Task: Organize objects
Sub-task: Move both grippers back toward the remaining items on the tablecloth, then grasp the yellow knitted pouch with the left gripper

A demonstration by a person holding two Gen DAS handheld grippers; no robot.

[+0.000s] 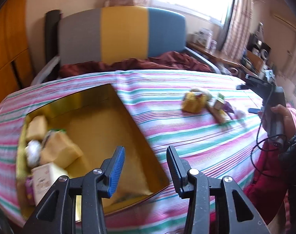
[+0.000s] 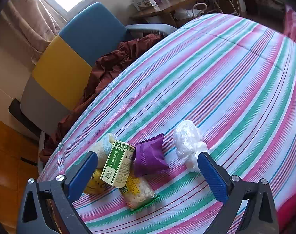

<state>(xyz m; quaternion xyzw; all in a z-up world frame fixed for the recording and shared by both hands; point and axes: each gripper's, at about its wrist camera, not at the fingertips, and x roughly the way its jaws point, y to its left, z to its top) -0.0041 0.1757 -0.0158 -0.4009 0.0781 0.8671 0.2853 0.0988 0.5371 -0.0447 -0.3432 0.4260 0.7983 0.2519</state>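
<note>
A bed (image 2: 235, 74) under a pink, green and white striped sheet carries everything. At its left sits an open yellow box (image 1: 109, 128), part filled: at least four packets crowd its left end, blur hiding the exact count. On the sheet to the right lies a small heap of loose snacks, six by my count: a green-and-white carton (image 2: 118, 163) on top, a purple packet (image 2: 151, 157), a clear-wrapped white bundle (image 2: 188, 144), a yellow packet (image 2: 94, 183), a cracker pack (image 2: 138, 193) and a pale wrapped piece (image 2: 103, 150).

The step in hand looks like fetching the next item. The right hand-held gripper (image 2: 148, 173) hovers with jaws wide, empty, framing the heap; next it must close on one piece, likely the carton. The left hand-held gripper (image 1: 146, 167) hangs above the box's near right corner, jaws narrowly apart, holding nothing.
</note>
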